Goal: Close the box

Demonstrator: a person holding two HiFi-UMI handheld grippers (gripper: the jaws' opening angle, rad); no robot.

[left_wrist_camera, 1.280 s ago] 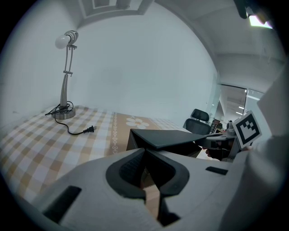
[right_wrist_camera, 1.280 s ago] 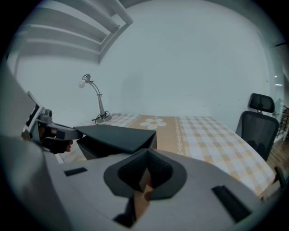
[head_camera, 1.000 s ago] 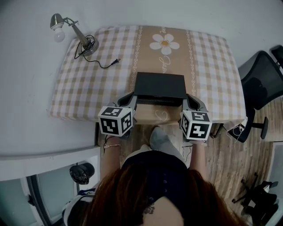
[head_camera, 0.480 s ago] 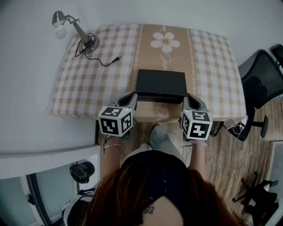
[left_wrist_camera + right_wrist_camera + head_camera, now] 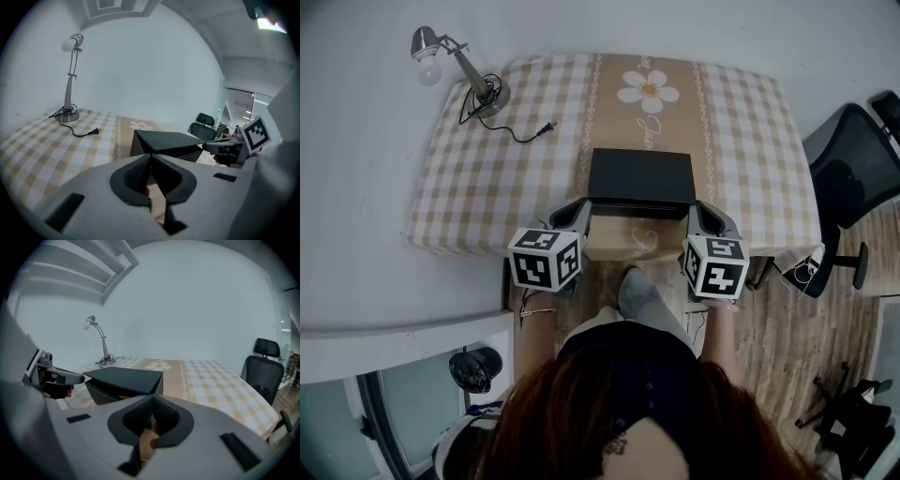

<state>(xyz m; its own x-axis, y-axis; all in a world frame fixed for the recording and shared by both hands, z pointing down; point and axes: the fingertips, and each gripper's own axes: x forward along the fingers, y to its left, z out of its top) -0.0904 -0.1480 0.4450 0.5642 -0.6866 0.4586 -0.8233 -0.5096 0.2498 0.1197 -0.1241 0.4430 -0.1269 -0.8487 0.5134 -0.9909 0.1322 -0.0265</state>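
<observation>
One box [image 5: 639, 176], one lamp [image 5: 450, 61], one chair [image 5: 853, 169], two grippers (left gripper [image 5: 580, 211], right gripper [image 5: 701, 214]).

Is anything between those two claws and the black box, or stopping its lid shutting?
Nothing visible does. The left gripper and right gripper flank the black rectangular box with only patterned tablecloth between; its raised lid hangs over a clear gap, though the inside is dark.

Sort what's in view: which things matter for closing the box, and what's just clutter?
In the job:
- black box, lid ajar
- left gripper, fingers together, empty
- right gripper, fingers together, empty

Lying about:
- desk lamp
- its unplugged cord
- office chair
</observation>
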